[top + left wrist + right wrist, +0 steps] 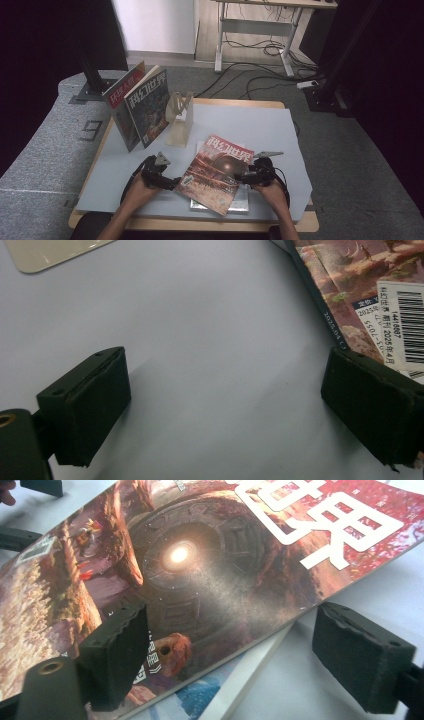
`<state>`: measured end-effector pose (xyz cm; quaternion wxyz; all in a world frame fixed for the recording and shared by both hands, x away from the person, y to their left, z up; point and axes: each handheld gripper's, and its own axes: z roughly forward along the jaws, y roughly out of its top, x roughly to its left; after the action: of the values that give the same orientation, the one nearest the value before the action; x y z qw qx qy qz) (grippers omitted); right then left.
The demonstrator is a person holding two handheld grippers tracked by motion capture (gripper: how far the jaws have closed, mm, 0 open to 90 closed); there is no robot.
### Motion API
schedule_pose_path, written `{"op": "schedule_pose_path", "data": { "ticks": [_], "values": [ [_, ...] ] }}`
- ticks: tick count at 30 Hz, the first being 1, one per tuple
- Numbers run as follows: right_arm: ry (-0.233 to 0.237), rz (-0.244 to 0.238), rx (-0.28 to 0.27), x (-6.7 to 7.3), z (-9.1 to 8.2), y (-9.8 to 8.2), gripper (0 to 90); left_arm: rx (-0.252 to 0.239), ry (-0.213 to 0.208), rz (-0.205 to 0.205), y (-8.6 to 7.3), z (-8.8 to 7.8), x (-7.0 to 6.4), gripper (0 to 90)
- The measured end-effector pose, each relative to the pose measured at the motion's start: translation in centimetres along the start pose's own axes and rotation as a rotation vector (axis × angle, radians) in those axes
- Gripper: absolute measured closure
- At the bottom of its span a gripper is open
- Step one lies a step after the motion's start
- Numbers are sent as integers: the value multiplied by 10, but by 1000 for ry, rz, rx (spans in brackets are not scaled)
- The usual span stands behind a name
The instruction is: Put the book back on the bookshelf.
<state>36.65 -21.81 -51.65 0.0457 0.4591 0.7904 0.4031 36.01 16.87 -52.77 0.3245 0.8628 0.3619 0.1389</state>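
Observation:
A red-covered magazine (pixel 217 172) lies askew on a second magazine (pixel 241 204) at the front of the grey mat (pixel 250 125). My left gripper (pixel 175 183) rests on the mat at the magazine's left corner, jaws wide. In the left gripper view the left gripper (pixel 225 385) holds nothing, and the barcode corner of the magazine (pixel 370 290) lies beside its right jaw. My right gripper (pixel 241 176) is at the magazine's right edge. In the right gripper view the right gripper (pixel 230 640) straddles that edge of the magazine (pixel 200 555), one jaw over the cover, the other beyond it, neither pressing. The lower magazine (pixel 210 695) shows underneath.
At the back left two magazines (pixel 145 105) stand upright against a pale translucent rack (pixel 180 117). A corner of a pale plate (pixel 50 252) shows in the left gripper view. The table's wooden rim (pixel 200 225) runs along the front. A desk frame and cables lie on the floor behind.

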Motion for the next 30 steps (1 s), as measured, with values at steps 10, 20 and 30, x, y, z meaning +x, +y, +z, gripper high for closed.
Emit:
{"op": "schedule_pose_path", "data": {
  "ticks": [10,20,30],
  "values": [
    [-114,-70,-22,-11,-2,28,96,1,0,-2,0,0,0,53],
    [-83,-65,-9,-32,25,54,94,1,-2,-3,0,0,0,54],
    [12,0,34,-55,33,51,160,1,-1,-2,0,0,0,54]
  ]
}}
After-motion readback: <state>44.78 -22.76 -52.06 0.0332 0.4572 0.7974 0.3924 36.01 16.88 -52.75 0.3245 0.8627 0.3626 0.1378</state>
